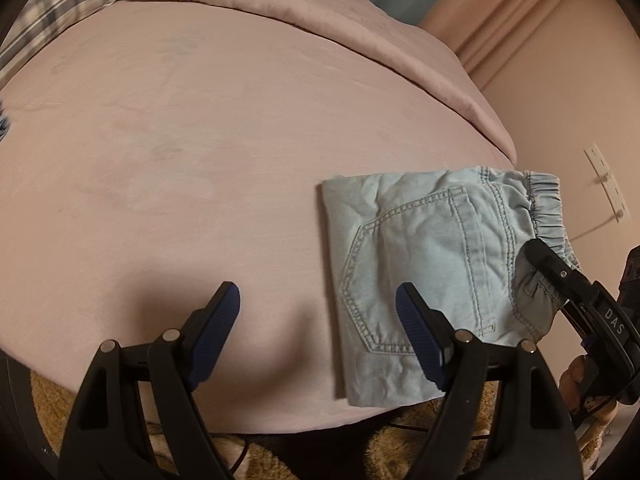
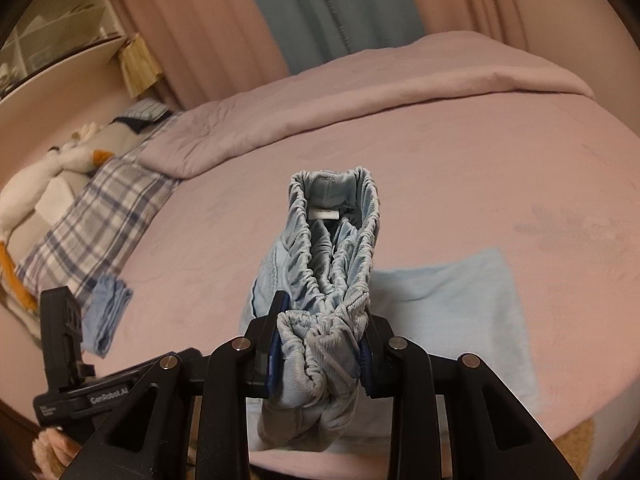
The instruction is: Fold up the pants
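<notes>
Light blue denim pants (image 1: 436,264) lie folded on the pink bed (image 1: 200,140) near its front right edge, back pocket up and elastic waistband to the right. My left gripper (image 1: 318,304) is open and empty, just left of the pants, its right finger over their edge. My right gripper (image 2: 322,344) is shut on the bunched waistband (image 2: 332,248), holding it lifted; the rest of the pants (image 2: 452,300) lies flat to the right. The right gripper also shows in the left wrist view (image 1: 548,264).
A folded pink duvet (image 2: 320,96) lies across the back of the bed. A plaid pillow (image 2: 92,216) and a plush goose (image 2: 36,184) are at the left. A small folded blue cloth (image 2: 108,312) lies at the left edge. A wall socket (image 1: 606,182) is right.
</notes>
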{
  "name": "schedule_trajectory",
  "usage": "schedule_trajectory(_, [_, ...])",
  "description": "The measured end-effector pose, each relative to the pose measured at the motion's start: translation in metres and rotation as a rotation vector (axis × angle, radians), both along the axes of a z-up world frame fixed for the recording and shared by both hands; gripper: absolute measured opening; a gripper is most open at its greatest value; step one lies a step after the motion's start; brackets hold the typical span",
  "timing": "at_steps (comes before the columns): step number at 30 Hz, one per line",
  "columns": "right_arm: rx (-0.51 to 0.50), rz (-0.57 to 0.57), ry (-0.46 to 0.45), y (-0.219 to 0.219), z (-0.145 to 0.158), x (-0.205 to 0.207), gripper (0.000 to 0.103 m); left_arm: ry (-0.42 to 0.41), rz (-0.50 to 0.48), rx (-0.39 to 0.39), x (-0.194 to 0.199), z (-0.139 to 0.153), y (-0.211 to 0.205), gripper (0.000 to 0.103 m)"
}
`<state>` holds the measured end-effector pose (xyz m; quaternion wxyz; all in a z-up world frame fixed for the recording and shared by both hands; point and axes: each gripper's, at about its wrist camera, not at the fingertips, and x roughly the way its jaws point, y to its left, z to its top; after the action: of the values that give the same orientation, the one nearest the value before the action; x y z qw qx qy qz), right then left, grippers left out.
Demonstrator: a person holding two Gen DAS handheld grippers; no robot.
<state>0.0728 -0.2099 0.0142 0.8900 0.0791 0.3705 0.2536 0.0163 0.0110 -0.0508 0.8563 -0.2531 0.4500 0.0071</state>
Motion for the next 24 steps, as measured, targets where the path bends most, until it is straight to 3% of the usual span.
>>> schedule_trajectory(9, [0.034,-0.128,0.051,-0.042,-0.012,0.009,0.031,0.028,-0.114,-0.006,0.039,-0.011,-0.032,0.079])
schedule_trajectory(16, [0.029,-0.212,0.091,-0.064,-0.027,0.017,0.031,0.054,-0.151,-0.006,0.066,-0.022,-0.042,0.071])
schedule_trajectory(24, [0.007,-0.263,0.157,-0.079,-0.050,0.029,0.031,0.065,-0.166,-0.005,0.098,-0.031,-0.051,0.052])
